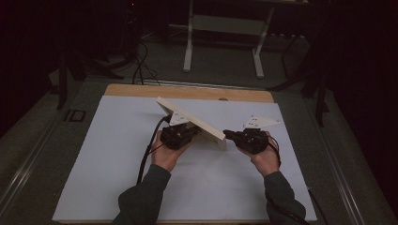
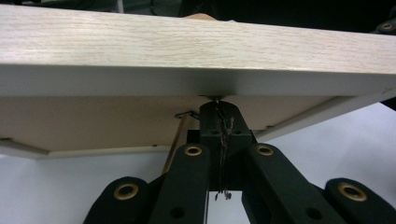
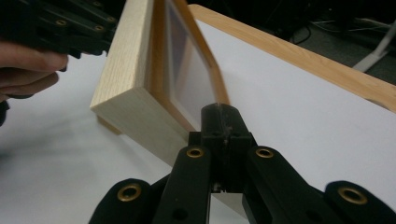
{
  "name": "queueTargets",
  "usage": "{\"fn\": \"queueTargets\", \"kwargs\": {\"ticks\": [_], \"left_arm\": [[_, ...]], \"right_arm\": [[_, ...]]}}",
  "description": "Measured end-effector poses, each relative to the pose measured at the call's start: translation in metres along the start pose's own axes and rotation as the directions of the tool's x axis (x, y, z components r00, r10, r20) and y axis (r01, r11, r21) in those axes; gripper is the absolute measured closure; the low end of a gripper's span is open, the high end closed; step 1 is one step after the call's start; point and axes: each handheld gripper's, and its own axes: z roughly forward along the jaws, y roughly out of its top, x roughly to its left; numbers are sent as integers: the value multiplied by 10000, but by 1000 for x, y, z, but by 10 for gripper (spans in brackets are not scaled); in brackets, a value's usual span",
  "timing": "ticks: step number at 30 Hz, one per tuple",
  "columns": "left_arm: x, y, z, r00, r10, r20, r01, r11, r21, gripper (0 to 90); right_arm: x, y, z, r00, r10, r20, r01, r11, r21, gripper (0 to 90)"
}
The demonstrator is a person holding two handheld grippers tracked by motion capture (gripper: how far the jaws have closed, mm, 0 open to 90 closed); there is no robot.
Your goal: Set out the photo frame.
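Wooden picture frame [image 1: 197, 123] is standing tilted at frame centre on the desk [image 1: 117, 154], long axis running upper-left to lower-right. Left tool [image 1: 187, 130] is sitting clamped shut at its back, nearest; right tool [image 1: 228, 135], shut, is touching the lower-right end.
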Motion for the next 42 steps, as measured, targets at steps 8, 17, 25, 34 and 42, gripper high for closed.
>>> {"fn": "queueTargets", "kwargs": {"ticks": [8,17,25,34,42], "left_arm": [[2,1,1,10000,-60,-67,60,10000,23,899],[6,4,2,10000,-37,-25,37,9999,152,900],[1,4,2,9990,315,315,-318,9994,108,900],[1,4,2,9975,468,534,-474,9988,95,900],[0,3,3,9962,639,591,-644,9979,61,900]], "right_arm": [[2,1,1,9998,-102,-156,103,9999,75,900],[7,3,4,9987,-299,-415,308,9993,215,900],[13,5,7,9962,-530,-693,551,9981,282,900],[18,7,9,9935,-741,-865,772,9965,335,900],[23,9,11,9902,-915,-1059,958,9947,363,900]]}}
